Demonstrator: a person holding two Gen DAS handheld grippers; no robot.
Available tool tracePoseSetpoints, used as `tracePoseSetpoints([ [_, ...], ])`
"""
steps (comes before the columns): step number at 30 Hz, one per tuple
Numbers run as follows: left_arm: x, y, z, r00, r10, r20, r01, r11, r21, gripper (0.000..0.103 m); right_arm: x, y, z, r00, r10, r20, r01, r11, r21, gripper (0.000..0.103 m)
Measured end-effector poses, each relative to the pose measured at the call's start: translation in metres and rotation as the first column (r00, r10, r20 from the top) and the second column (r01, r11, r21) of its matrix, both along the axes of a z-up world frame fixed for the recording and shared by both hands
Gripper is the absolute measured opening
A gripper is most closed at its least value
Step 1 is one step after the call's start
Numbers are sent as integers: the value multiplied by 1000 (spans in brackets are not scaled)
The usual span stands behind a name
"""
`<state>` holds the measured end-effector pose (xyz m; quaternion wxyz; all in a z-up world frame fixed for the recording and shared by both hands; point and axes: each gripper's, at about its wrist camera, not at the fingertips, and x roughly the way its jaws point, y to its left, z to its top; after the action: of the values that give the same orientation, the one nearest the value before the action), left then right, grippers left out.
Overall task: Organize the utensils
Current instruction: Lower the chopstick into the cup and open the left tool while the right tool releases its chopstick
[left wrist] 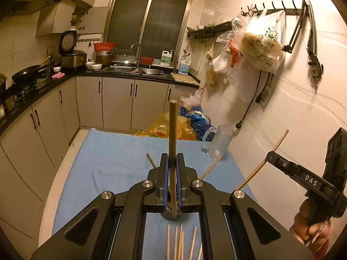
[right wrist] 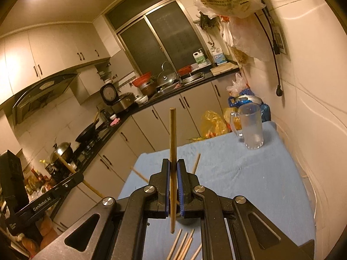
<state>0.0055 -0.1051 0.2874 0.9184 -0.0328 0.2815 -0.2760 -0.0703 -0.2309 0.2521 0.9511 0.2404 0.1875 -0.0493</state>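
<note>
Left-held utensil: slim round wooden chopstick (left wrist: 172,143), upright, clamped between the jaws of the left gripper (left wrist: 172,162); jaws together on its lower half.
Right-held utensil: second slim wooden chopstick (right wrist: 172,151), upright, clamped in the right gripper (right wrist: 173,169); jaws together on its lower part.
Handling: light, stiff, smooth; judged prone to pivot or slip. Grip near mid-length for control.
Loose stock: bundle of pale wooden chopsticks (left wrist: 181,242) at 6 o'clock below the left jaws; strays lie at 10 and 2 o'clock.
Receptacle: frosted glass mug with handle (right wrist: 251,127), standing at 1 o'clock, well apart, the probable destination.
Support: table under a blue cloth (left wrist: 112,164).
</note>
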Motion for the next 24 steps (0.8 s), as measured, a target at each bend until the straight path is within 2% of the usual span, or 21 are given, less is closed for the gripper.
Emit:
tracePoseSetpoints([
  [8, 35, -16, -15, 999, 10, -31, -10, 1000, -22, 6, 37, -6, -2, 1000, -28, 6, 28, 999, -19, 7],
  [18, 67, -31, -66, 992, -4, -128, 4, 1000, 1, 6, 73, -5, -47, 996, -3, -87, 2, 1000, -8, 7],
  [24, 76, -35, -86, 988, -2, -157, 6, 1000, 22, 6, 85, -1, -72, 990, 17, -137, -16, 1000, 9, 7],
])
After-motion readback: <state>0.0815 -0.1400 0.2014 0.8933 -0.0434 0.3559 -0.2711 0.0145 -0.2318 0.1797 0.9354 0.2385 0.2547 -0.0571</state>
